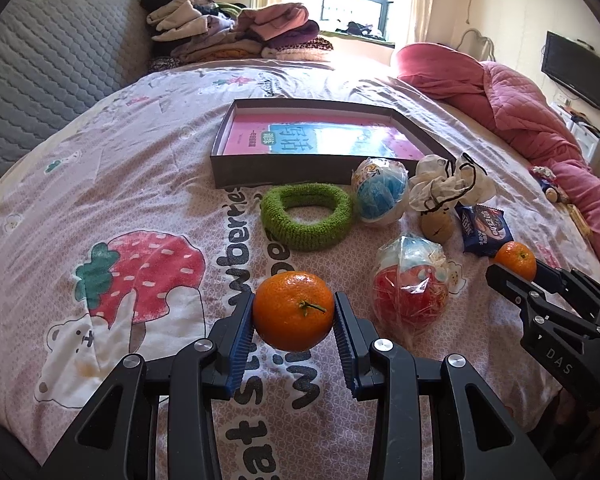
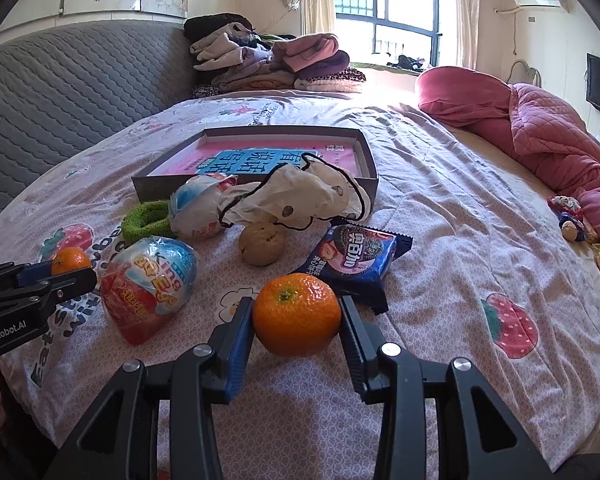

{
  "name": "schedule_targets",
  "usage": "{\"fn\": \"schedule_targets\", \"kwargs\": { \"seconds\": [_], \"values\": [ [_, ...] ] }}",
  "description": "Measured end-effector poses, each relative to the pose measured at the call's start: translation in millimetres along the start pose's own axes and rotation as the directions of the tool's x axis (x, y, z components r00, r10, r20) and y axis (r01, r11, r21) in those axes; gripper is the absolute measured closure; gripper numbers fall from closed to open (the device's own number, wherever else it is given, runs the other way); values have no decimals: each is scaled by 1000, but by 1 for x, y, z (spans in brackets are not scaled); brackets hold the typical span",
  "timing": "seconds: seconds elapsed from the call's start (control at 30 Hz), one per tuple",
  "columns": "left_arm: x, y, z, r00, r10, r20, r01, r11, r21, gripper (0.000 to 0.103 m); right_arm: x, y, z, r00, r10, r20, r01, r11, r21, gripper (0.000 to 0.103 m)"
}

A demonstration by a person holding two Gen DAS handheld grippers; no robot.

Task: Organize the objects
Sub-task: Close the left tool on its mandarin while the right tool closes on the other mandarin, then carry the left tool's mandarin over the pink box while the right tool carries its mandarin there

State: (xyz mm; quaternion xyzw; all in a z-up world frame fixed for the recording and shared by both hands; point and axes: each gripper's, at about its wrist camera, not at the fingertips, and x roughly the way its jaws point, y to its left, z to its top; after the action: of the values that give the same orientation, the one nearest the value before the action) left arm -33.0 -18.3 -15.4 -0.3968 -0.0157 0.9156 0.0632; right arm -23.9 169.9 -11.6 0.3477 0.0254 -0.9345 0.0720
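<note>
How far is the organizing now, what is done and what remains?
Done: only a book lies in the box. In hand: each gripper, left and right, holds a tangerine. Left: the green ring, two toy eggs, walnut, cookie pack and cloth pouch lie on the bed.

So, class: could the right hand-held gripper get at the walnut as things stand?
Probably not yet: the right hand-held gripper is already shut on an orange. The walnut lies just beyond, uncovered.
</note>
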Motion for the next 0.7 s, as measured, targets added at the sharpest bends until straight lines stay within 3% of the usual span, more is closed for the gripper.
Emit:
{"fn": "schedule_targets", "kwargs": {
  "seconds": [0.7],
  "values": [
    [7,-21,40,1000,-23,7,23,999,39,64,-9,3,29,996,67,58,-67,998,-11,61]
  ]
}}
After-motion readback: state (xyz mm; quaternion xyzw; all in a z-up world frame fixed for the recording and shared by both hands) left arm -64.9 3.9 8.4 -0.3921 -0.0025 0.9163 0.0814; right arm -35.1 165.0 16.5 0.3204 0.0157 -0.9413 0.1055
